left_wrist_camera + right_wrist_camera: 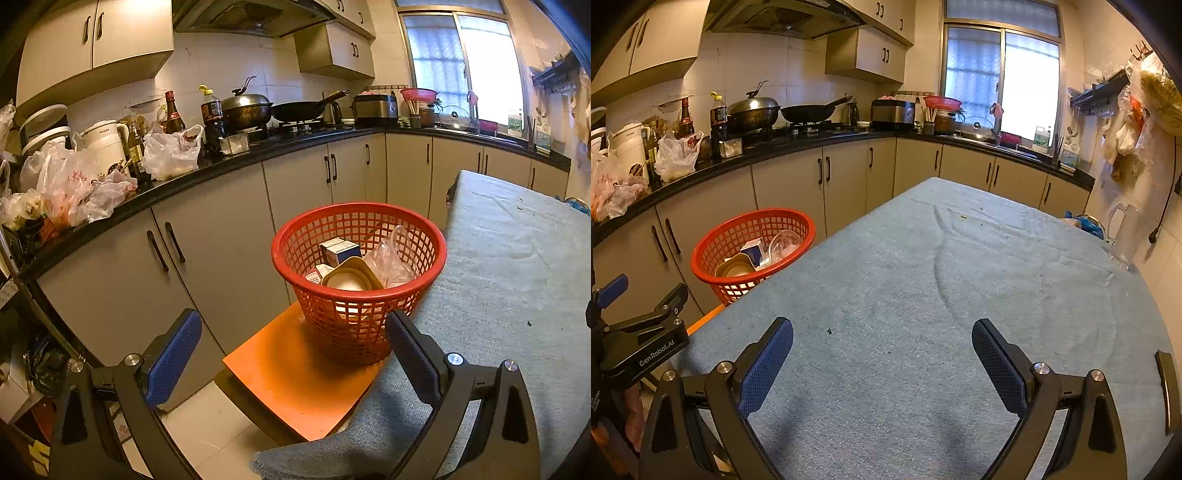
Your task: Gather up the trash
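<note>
My left gripper (295, 354) spread wide, empty, facing red mesh basket (358, 258) on orange stool (295, 387), box, tub, plastic bag inside, my right gripper (882, 362) wide apart, empty, over blue tablecloth (960, 277)

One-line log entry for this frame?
left gripper: open, empty | right gripper: open, empty | red basket: holds trash, on orange chair | table: crumbs only

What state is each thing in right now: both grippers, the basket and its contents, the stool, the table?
Left gripper: open, empty.
Right gripper: open, empty, over the table.
Red basket: upright on the stool, partly filled.
Carton: in the basket, tilted.
Plastic bag: in the basket, crumpled.
Beige container: in the basket, tilted.
Orange stool: beside the table.
Table: cloth-covered, only small specks.
</note>
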Available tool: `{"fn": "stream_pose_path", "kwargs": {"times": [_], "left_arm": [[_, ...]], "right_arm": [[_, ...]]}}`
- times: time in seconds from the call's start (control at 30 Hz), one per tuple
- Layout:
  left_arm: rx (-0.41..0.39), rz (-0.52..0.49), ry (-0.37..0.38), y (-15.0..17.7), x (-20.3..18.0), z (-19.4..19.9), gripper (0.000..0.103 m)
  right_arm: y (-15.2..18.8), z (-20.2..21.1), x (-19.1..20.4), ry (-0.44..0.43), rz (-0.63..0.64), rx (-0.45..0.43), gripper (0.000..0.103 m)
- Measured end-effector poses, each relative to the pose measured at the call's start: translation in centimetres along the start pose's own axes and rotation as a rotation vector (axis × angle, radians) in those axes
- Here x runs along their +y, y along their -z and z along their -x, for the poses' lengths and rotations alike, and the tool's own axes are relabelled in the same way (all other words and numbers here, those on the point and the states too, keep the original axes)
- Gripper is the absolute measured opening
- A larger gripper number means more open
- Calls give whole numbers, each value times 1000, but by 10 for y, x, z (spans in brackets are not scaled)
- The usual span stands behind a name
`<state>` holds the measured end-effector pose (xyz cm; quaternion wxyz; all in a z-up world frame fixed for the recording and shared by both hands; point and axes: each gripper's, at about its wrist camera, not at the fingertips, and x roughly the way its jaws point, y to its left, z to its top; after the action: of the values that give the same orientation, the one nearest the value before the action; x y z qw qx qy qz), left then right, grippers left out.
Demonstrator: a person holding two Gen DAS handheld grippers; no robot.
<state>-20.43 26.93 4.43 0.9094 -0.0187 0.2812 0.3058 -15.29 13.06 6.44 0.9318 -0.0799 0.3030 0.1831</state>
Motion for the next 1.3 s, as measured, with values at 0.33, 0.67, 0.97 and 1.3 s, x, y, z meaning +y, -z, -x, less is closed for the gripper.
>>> {"fn": "stream_pose_path", "kwargs": {"times": [0.33, 0.67, 0.97, 1.3], "left_arm": [[4, 3, 1, 0, 1, -1, 99], [4, 11, 1, 2, 1, -2, 99], [8, 13, 0, 4, 1, -2, 99], [8, 9, 8, 4, 3, -3, 99]], "right_arm": [[0, -1, 4, 5, 11, 0, 99], [1, -2, 5, 8, 7, 9, 99], [2, -3, 4, 7, 8, 14, 99], [3, -3, 3, 7, 10, 15, 99]]}}
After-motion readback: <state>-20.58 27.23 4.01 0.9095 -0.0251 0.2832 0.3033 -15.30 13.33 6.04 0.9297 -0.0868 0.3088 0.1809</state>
